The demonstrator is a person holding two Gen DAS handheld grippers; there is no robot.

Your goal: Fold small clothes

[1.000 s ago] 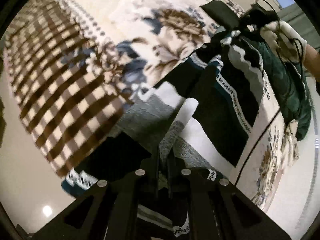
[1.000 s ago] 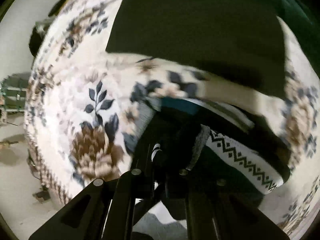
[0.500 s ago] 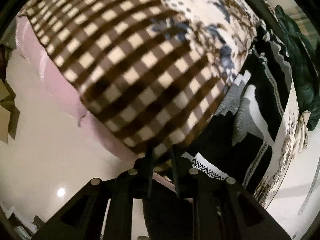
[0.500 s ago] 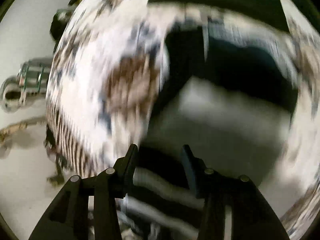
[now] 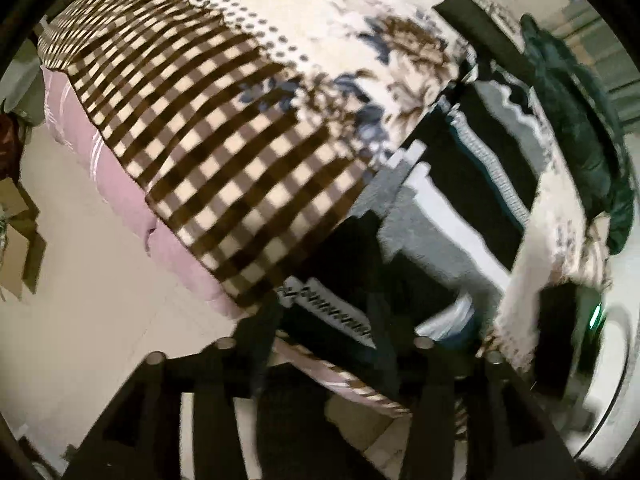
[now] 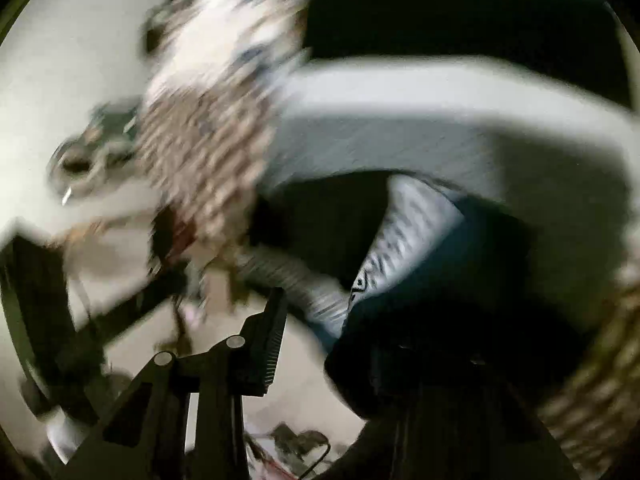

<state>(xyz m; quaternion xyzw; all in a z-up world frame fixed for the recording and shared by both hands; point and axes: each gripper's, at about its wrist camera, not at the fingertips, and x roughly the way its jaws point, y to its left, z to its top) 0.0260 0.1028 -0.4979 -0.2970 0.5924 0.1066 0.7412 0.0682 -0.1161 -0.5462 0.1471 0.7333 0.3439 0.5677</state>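
Observation:
A patterned knit sweater in black, grey, white and teal lies spread on the bed, its hem hanging at the bed's near edge. My left gripper is open, its fingers either side of that hem, not closed on it. In the blurred right wrist view my right gripper is open; the sweater lies just ahead, and dark cloth covers its right finger.
The bed carries a floral and brown-checked blanket over a pink mattress edge. A dark green garment lies at the far right, a black one beyond the sweater. Pale floor is to the left.
Both grippers let go of the sweater and opened. The left one drew back toward the bed's edge; the right one swung fast down toward the edge, blurring its view.

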